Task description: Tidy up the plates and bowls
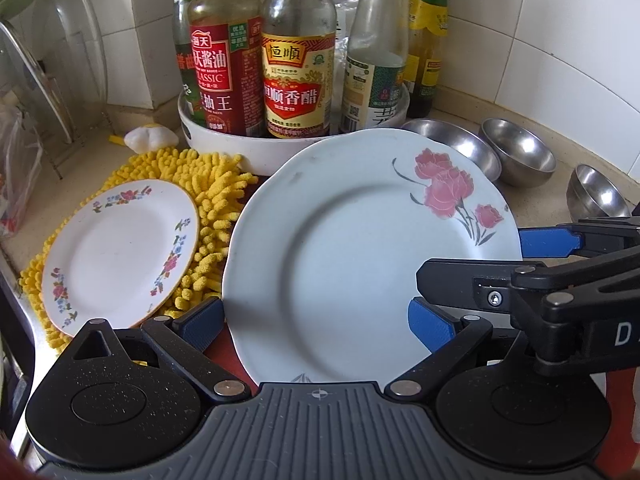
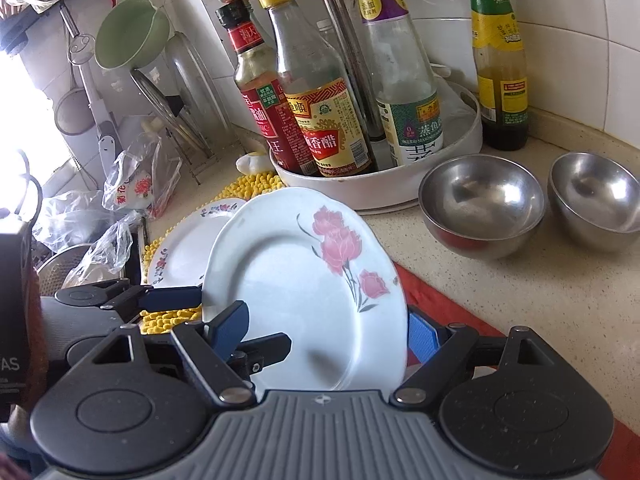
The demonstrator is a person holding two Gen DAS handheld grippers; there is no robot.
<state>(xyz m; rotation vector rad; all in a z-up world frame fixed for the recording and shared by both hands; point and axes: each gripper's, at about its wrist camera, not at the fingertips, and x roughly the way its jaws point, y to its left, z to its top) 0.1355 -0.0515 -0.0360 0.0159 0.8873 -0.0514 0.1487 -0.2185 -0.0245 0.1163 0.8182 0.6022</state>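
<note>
A large white plate with pink flowers [image 1: 340, 248] [image 2: 304, 292] hangs tilted over the red mat [image 2: 444, 300], its right edge raised. My left gripper [image 1: 316, 328] straddles its near left rim, one blue pad [image 1: 202, 326] under it and one on its face. My right gripper [image 2: 326, 336] takes the right rim the same way; in the left wrist view the right gripper [image 1: 472, 258] reaches in from the right. Both jaws stand wide, with the plate wedged aslant between them. A smaller plate with a floral rim [image 1: 120, 248] [image 2: 188, 240] lies on a yellow chenille mat [image 1: 216, 200].
Three steel bowls [image 1: 452, 148] [image 1: 520, 156] [image 1: 596, 192] stand on the counter at the right. A white round tray [image 1: 224, 140] of sauce bottles sits behind the plates. Pot lids in a rack [image 2: 180, 112] and plastic bags [image 2: 136, 184] crowd the left.
</note>
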